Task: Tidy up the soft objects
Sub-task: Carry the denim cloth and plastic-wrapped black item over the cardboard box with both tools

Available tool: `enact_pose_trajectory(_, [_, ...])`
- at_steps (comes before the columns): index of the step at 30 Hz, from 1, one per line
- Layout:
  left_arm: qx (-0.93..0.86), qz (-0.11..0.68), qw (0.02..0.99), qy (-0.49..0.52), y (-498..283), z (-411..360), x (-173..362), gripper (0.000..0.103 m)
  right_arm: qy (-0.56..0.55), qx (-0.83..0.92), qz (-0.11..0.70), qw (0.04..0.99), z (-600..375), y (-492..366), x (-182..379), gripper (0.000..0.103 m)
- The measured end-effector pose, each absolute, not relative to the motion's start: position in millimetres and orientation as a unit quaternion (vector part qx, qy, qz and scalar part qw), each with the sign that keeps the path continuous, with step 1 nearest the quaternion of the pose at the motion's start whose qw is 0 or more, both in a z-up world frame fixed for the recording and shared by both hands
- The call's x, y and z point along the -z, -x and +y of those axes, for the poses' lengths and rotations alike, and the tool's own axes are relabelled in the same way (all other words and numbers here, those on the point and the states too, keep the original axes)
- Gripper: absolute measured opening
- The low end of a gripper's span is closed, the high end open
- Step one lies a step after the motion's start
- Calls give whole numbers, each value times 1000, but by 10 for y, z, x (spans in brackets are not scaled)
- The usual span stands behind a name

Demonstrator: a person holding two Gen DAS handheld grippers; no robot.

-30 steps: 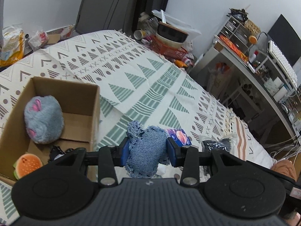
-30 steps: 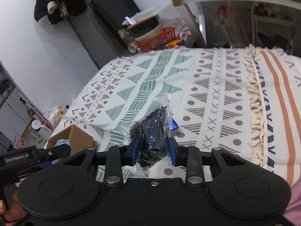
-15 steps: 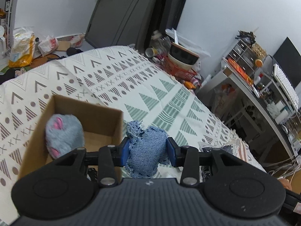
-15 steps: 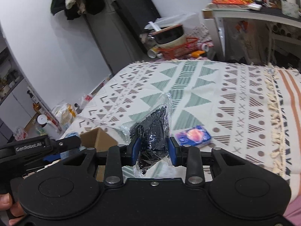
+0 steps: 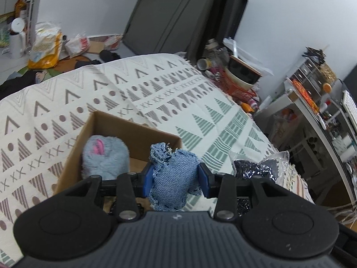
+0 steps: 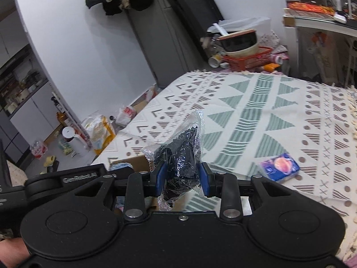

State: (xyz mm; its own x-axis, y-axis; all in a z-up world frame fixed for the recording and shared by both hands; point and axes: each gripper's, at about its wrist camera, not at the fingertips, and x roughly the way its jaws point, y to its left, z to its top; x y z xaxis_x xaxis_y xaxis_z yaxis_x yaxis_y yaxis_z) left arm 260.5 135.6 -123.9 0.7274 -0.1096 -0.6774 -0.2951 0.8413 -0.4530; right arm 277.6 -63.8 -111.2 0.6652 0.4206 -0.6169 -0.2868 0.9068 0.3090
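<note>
A cluttered room with pale walls and a dark wardrobe surrounds a bed covered by a cream blanket (image 5: 156, 93) printed with green and brown triangles, dots and crosses. An open cardboard box (image 5: 133, 134) sits on the blanket. Inside it, against the left wall, rests a fluffy grey plush toy (image 5: 104, 156) with pink markings.

The left gripper (image 5: 176, 177) is held above the box's near right corner, its blue fingers (image 5: 149, 176) clenched on a frayed blue denim pouch (image 5: 174, 174). To its right the right gripper (image 6: 181, 176) is raised above the blanket, its fingers (image 6: 161, 175) clamped on a clear plastic bag of dark material (image 6: 183, 151), possibly a folded black fabric. A small purple packet with an orange picture (image 6: 280, 167) lies on the blanket, to the right of that bag. An orange basket of bowls (image 6: 247, 53) stands beyond the bed's far end.
</note>
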Motion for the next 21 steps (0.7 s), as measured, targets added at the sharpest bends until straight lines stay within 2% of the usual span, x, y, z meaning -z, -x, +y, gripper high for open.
enact_pose_trajectory(5, [-70,370,881,286,-2623,1477,1279,41,-88,-213,362,903,-423,-2821,1110,32])
enact_pose_trajectory(11, [-83,387,865,309,-2667,1576,1372,46,-84,-224,372,897,-224,-2899,1166,32])
enact_pose_trajectory(13, [-89,390,860,318,-2674,1628,1391,53,-85,-226,376,895,-171,-2926,1184,32])
enact_pose_trajectory(17, [-108,385,855,331,-2652,1729,1391,58,-87,-228,382,891,-88,-2985,1237,32])
enact_pose_trajectory(19, [-112,382,852,339,-2643,1770,1397,65,-90,-228,385,890,-53,-3012,1270,32])
enact_pose_trajectory(21, [-114,382,849,345,-2639,1803,1414,65,-91,-228,389,888,-13,-3044,1304,32])
